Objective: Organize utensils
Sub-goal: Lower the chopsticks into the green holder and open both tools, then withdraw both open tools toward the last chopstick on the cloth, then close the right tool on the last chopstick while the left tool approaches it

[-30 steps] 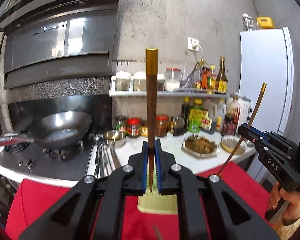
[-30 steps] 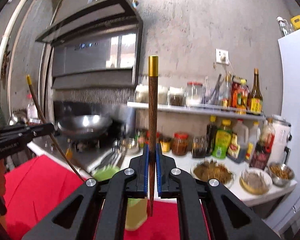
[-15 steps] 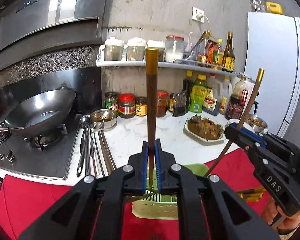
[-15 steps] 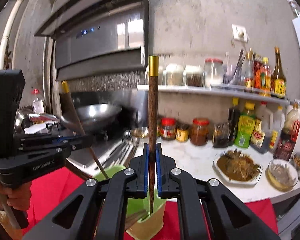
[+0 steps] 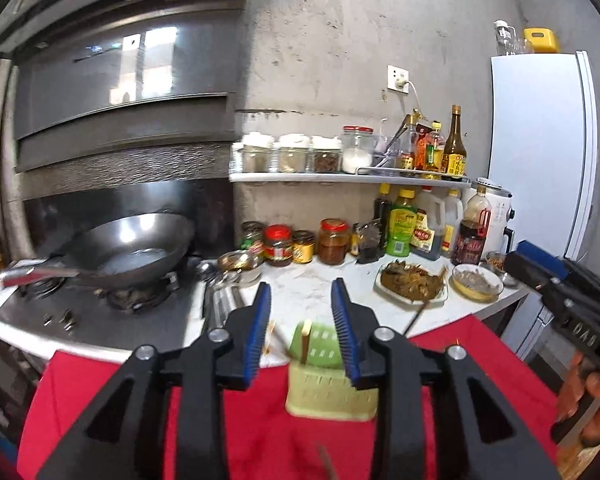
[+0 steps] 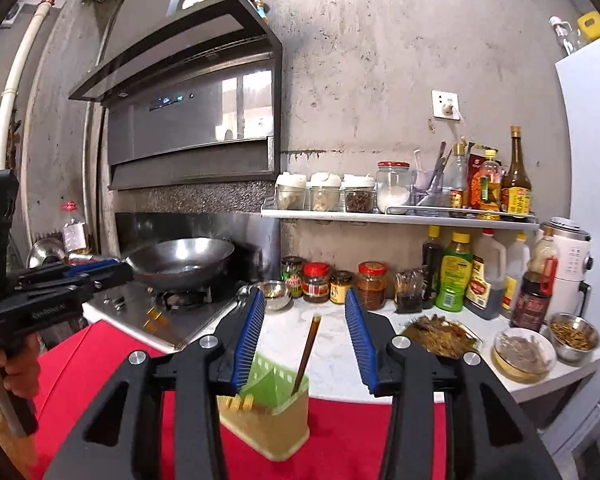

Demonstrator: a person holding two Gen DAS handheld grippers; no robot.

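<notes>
Both chopsticks have left our grippers: left gripper [image 5: 302,312] and right gripper [image 6: 305,326] now stand wide, empty. One chopstick [image 6: 307,354] leans in the green holder [image 6: 278,412] at 6 o'clock on the red cloth [image 6: 80,364]; only the right view shows its interior. One wok [image 5: 128,250] sits at 9 o'clock.

I'm in a home kitchen — wok [image 5: 128,248] on gas stove [image 5: 100,308], range hood [image 6: 188,120] above, sauce bottles & spice jars on shelf [image 6: 400,217], fridge [image 5: 540,152] at right — food dishes on desk [image 5: 312,292].
</notes>
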